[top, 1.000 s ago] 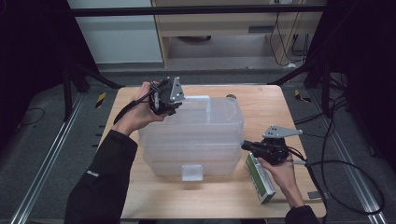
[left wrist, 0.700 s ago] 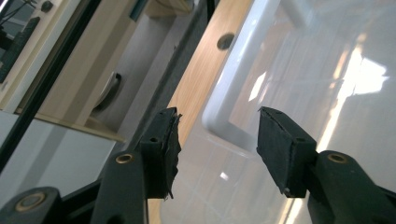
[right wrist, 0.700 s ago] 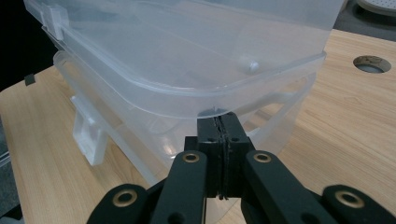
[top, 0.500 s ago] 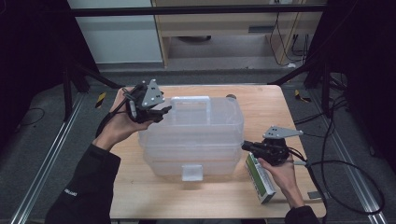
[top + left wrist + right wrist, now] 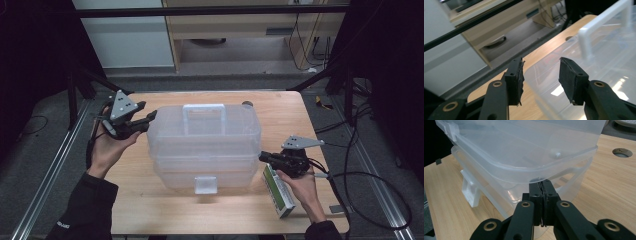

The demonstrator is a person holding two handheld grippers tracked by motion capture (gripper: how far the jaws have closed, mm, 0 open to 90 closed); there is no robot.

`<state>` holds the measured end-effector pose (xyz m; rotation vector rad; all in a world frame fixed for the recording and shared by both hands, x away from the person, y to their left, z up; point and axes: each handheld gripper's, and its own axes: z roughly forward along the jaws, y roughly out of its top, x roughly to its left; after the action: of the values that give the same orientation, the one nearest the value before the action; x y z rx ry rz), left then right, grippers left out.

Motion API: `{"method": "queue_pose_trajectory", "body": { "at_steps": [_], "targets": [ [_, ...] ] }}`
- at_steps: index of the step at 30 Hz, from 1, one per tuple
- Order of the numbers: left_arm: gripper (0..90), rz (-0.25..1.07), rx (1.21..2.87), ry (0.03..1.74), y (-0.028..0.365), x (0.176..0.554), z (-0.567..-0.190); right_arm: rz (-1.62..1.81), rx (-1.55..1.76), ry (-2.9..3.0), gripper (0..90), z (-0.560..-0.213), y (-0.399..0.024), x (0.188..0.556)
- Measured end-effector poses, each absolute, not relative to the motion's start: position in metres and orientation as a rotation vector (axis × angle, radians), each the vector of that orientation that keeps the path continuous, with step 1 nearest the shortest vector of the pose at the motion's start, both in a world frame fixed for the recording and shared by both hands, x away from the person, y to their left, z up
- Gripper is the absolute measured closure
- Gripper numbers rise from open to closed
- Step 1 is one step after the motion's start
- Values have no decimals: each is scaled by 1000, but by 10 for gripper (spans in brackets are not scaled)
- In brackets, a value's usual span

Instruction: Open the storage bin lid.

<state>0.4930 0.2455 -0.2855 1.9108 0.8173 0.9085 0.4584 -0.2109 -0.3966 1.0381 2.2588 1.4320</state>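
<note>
Translucent plastic formed the storage box (image 5: 205, 145), which stood at the middle of the wooden desk (image 5: 150, 200) in the high view, its long axis running across the desk and its white handle (image 5: 203, 111) lying flat on the lid. The left tool (image 5: 148, 119) hung off the box's far left corner, jaws parted and pointing rightward at the lid edge, nothing between them; they had just been closing a little. The right tool (image 5: 262, 156) sat against the box's near right corner, jaws clenched. A green and white carton (image 5: 278, 191) lay beside that hand on the desk. The latch (image 5: 205, 184) showed at the near face.

Left gripper view: the two black pads (image 5: 516, 78) stood apart, released, with the lid corner (image 5: 554, 82) just beyond and below them, to the right. The handle (image 5: 599, 25) lay farther along. Whether a pad touched the plastic could not be told.

Right gripper view: the jaws of the right tool (image 5: 542, 185) were pressed together at the seam under the lid's rim (image 5: 529, 173). Whether they pinched any plastic was hidden by the overhang. The lower tub (image 5: 506, 195) and a side clip (image 5: 470, 191) showed through the haze. Judged from this, the left hand had the freer reach to the lid edge.
</note>
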Motion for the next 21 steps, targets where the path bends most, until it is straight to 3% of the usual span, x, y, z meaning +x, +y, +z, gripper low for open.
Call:
{"method": "queue_pose_trajectory", "body": {
  "at_steps": [10,21],
  "targets": [
    [668,862,1701,1047,297,476,-319,1428,1040,2258,888,-397,-210,458],
    [753,813,1726,1112,312,451,-372,1420,1036,2259,889,-397,-210,457]
  ]
}}
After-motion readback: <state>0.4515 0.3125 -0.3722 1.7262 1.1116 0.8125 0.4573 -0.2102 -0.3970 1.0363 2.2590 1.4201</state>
